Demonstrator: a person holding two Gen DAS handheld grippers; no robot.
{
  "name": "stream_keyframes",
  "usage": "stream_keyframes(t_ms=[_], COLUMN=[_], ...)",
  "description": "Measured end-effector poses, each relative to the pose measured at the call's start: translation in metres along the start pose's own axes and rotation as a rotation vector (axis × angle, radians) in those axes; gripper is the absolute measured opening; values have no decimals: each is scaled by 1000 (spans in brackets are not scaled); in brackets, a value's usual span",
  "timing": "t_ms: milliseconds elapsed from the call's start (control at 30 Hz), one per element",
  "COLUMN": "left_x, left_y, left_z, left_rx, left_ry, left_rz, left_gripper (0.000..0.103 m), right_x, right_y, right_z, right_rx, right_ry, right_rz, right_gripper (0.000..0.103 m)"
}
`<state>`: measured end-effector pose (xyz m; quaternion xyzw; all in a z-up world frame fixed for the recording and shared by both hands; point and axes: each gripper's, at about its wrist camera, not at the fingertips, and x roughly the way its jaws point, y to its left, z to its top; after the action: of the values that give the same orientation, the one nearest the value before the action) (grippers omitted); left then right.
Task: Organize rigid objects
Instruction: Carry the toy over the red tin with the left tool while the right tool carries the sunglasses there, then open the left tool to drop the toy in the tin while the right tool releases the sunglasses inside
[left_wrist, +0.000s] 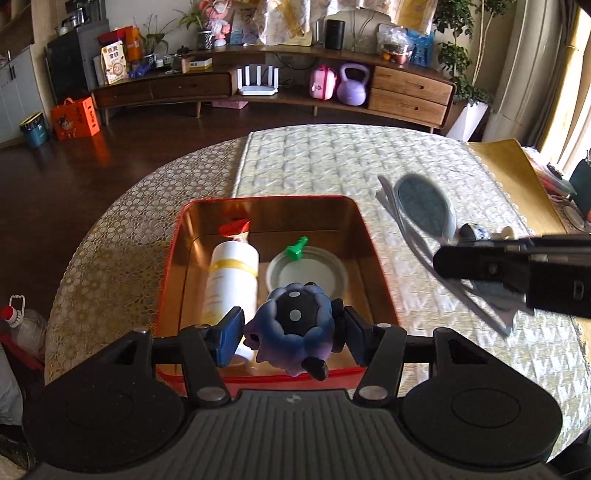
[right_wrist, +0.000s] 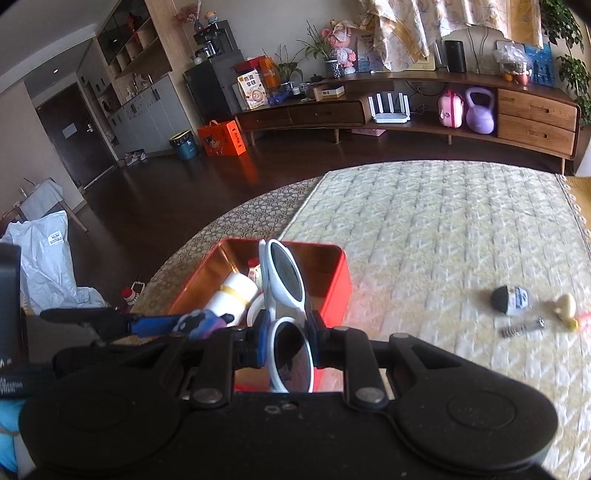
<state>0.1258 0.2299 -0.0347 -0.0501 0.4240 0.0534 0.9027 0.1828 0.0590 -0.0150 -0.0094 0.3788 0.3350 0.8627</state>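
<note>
My left gripper (left_wrist: 293, 334) is shut on a blue and purple toy figure (left_wrist: 295, 325) and holds it over the near edge of the red tin box (left_wrist: 168, 258). The box holds a white bottle (left_wrist: 232, 280), a round lid (left_wrist: 306, 271) and a green piece (left_wrist: 297, 249). My right gripper (right_wrist: 286, 341) is shut on white-framed sunglasses (right_wrist: 284, 280), held above the box's near right side (right_wrist: 338, 284). In the left wrist view the sunglasses (left_wrist: 423, 206) hang from the right gripper (left_wrist: 476, 267) over the cloth right of the box.
A small round jar (right_wrist: 511, 299), a cream figure (right_wrist: 565, 306) and a metal screw (right_wrist: 522, 328) lie on the quilted cloth (right_wrist: 424, 229) at the right. The round table's edge drops to dark floor on the left. A yellow mat (left_wrist: 506, 173) lies far right.
</note>
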Motion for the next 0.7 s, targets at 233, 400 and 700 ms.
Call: stream_keyframes(t_ms=[233, 400, 700], left_x=[17, 27, 44], left_y=[9, 6, 0], left_z=[2, 2, -2], left_rx=[6, 33, 65], left_ry=[33, 39, 67], left_rz=[9, -5, -18], left_gripper=[57, 57, 57], right_x=[38, 67, 97], right_y=[5, 4, 6], right_z=[17, 26, 18], right_rx=[-10, -35, -56], right_ry=[31, 63, 119], right_rz=[-10, -43, -41], right_gripper=[21, 21, 21])
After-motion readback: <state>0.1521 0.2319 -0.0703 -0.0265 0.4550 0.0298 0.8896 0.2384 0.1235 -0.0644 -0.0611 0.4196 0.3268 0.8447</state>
